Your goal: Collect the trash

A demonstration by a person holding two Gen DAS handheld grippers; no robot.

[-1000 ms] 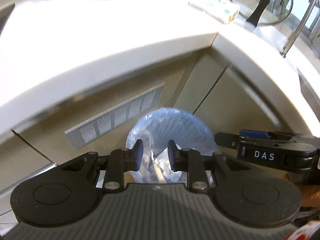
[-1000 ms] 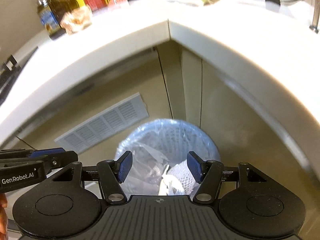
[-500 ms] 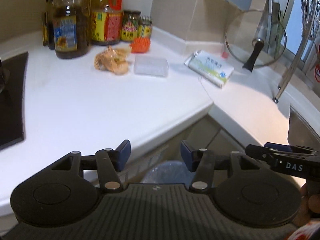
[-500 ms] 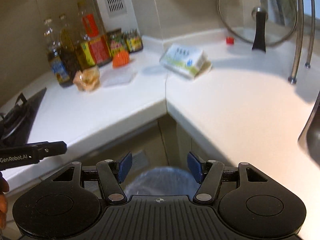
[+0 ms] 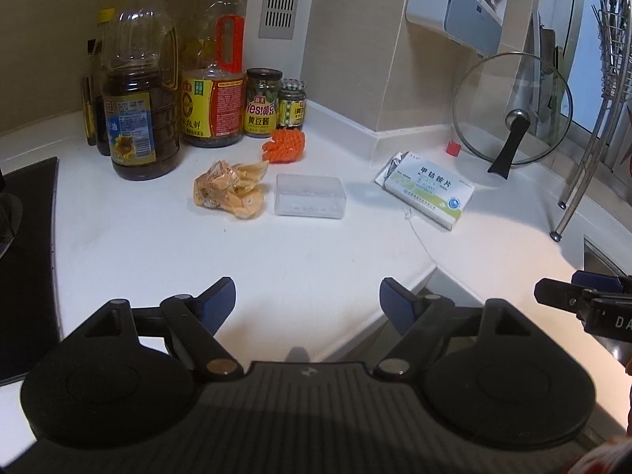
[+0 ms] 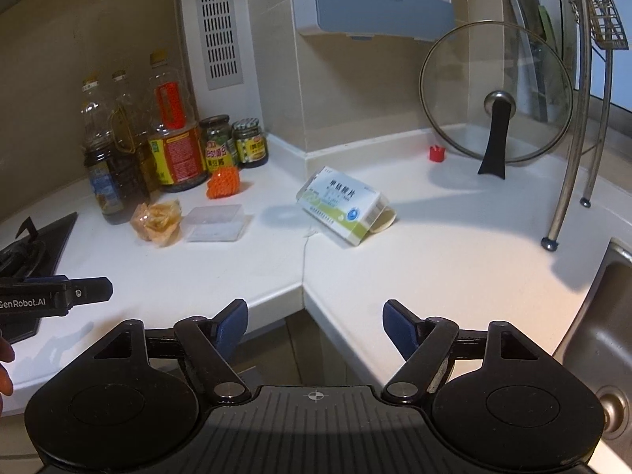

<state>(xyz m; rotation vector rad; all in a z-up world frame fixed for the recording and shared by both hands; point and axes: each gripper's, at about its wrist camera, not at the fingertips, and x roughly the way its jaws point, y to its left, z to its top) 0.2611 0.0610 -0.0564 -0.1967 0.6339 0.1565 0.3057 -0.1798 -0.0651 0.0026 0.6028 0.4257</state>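
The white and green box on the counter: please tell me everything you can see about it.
The medicine box is a flat cardboard carton, white on top with a green band, dark printed characters and a small round blue logo. It lies on the white counter near the inner corner. One end flap is open and crumpled. Nothing else touches it; both grippers are away from it.

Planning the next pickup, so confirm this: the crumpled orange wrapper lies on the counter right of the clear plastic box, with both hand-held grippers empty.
One detail is wrong. The crumpled orange wrapper lies left of the clear plastic box, not right of it, as the left wrist view shows. The rest holds: both rest on the counter, and the left hand-held gripper and right hand-held gripper are empty, jaws opening.
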